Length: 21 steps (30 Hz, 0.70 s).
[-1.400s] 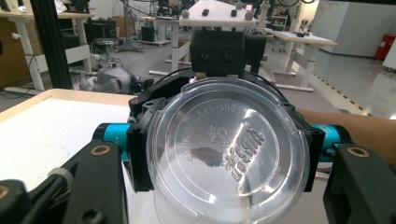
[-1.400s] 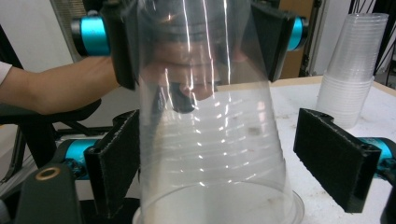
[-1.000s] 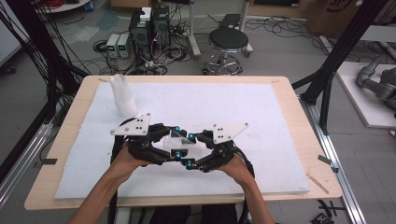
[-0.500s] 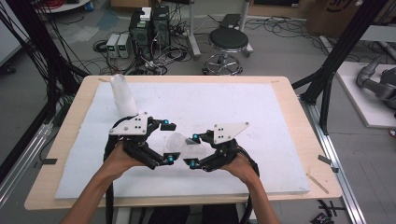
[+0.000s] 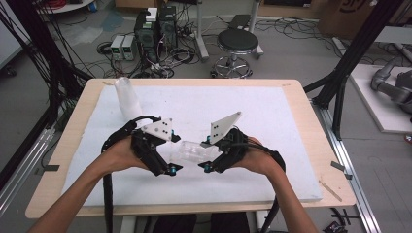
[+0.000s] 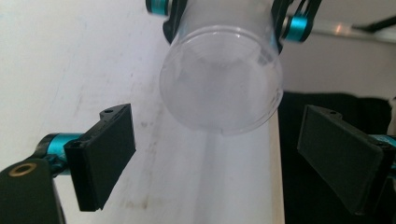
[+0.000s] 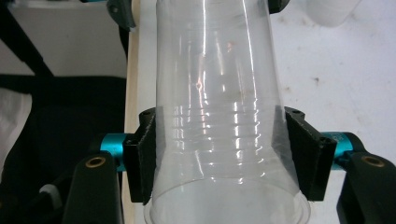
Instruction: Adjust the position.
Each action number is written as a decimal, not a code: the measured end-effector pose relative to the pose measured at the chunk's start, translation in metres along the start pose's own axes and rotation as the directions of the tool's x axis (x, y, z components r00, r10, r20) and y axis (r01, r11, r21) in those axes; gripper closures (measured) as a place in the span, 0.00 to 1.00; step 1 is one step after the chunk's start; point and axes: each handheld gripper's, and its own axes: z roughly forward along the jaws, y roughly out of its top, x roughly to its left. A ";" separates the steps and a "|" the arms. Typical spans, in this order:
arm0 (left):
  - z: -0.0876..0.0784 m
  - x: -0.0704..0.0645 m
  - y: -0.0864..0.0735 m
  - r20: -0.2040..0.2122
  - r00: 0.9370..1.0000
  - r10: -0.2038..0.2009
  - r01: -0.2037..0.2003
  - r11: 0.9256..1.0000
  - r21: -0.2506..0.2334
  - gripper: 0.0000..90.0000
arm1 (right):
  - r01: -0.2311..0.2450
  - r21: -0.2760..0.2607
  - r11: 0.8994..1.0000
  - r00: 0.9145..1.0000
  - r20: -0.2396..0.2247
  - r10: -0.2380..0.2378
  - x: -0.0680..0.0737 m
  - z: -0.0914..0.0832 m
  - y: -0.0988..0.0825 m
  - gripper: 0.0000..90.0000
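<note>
A clear plastic cup (image 5: 192, 149) hangs on its side above the white mat (image 5: 252, 111), between my two grippers. My right gripper (image 5: 210, 162) is shut on it near its rim. In the right gripper view the black pads (image 7: 306, 151) press both sides of the cup (image 7: 219, 107). My left gripper (image 5: 171, 167) is open; its jaws have just been opening, and its pads (image 6: 105, 154) stand wide apart and touch nothing. From the left gripper (image 6: 224, 158) I look at the cup's round base (image 6: 222, 84), a little beyond the pads.
A stack of clear cups (image 5: 127, 97) stands at the mat's back left. The mat covers most of a wooden table (image 5: 301, 97). Beyond the far edge, a stool (image 5: 237, 43), computer boxes (image 5: 155, 24) and cables are on the floor.
The left gripper has let go of the cup and opened. Both hands have risen and tilted, and the cup now hangs from the right gripper alone.
</note>
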 end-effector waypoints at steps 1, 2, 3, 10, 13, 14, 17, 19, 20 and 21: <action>0.000 0.001 0.002 -0.006 1.000 0.003 -0.003 1.000 0.022 0.14 | 0.002 0.016 1.000 1.000 -0.006 -0.002 0.000 -0.001 0.002 0.40; 0.002 0.001 0.003 -0.007 1.000 0.005 -0.004 0.999 0.045 0.14 | 0.000 0.033 0.999 1.000 -0.011 0.000 -0.001 -0.001 0.003 0.40; 0.003 0.002 0.004 -0.008 1.000 -0.001 0.002 0.998 0.059 0.14 | 0.000 0.055 0.999 1.000 -0.013 0.001 -0.001 -0.001 0.004 0.40; 0.010 0.004 0.009 -0.011 1.000 -0.001 0.002 0.996 0.088 0.15 | 0.010 0.118 0.993 1.000 -0.014 -0.008 -0.001 0.000 0.009 0.40; 0.013 0.005 0.010 -0.011 1.000 -0.002 0.003 0.995 0.101 0.15 | 0.013 0.127 0.992 1.000 -0.016 -0.011 -0.001 0.000 0.009 0.40; 0.014 0.004 0.010 -0.011 1.000 -0.006 0.007 0.995 0.097 0.15 | 0.012 0.131 0.991 1.000 -0.016 -0.010 -0.001 0.000 0.009 0.40; 0.019 0.004 0.013 0.006 1.000 0.002 -0.003 0.994 0.105 0.18 | 0.011 0.138 0.990 1.000 -0.018 -0.009 -0.002 0.001 0.009 0.40; 0.023 0.002 0.015 0.015 1.000 0.011 -0.012 0.994 0.109 0.19 | 0.009 0.143 0.990 1.000 -0.018 -0.007 -0.002 0.002 0.009 0.40; 0.025 0.002 0.016 0.017 1.000 0.018 -0.019 0.994 0.106 0.20 | 0.013 0.146 0.989 1.000 -0.020 -0.010 -0.001 0.003 0.010 0.40; 0.026 0.001 0.016 0.022 1.000 0.019 -0.021 0.995 0.100 0.21 | 0.015 0.148 0.989 1.000 -0.019 -0.012 -0.001 0.003 0.010 0.40</action>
